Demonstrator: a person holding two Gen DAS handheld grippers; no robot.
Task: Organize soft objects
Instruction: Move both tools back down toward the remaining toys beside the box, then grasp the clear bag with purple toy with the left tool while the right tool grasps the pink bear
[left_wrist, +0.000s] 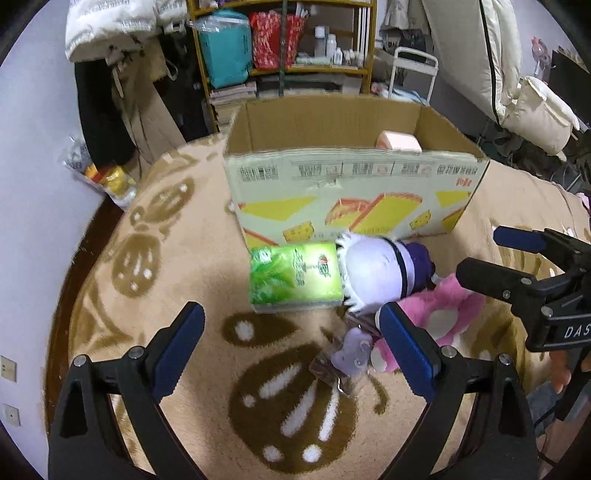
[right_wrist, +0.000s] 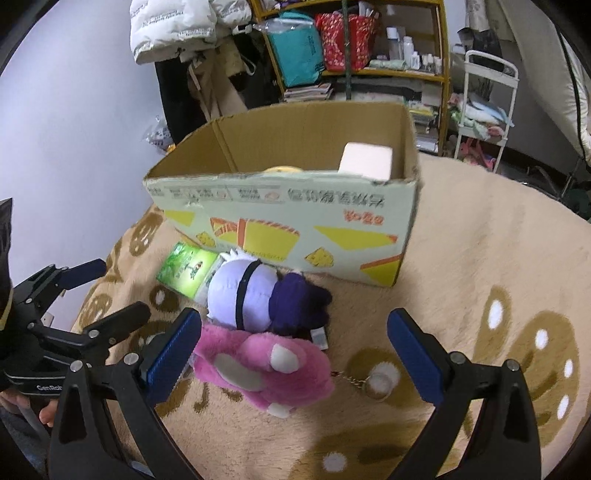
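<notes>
Beige patterned blanket (right_wrist: 480, 258): both the left gripper (left_wrist: 291, 343) and right gripper (right_wrist: 293, 350) are hovering spread wide, holding nothing; pink plush bear (right_wrist: 266, 365) is lying between the right gripper's fingers, cardboard box (right_wrist: 288, 221) ahead.

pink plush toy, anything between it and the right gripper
Nothing visible. The fluffy pink plush toy lies on the beige blanket just ahead of the open right gripper, beside its left finger. The white-headed purple doll lies beyond it, toward the cardboard box.
</notes>
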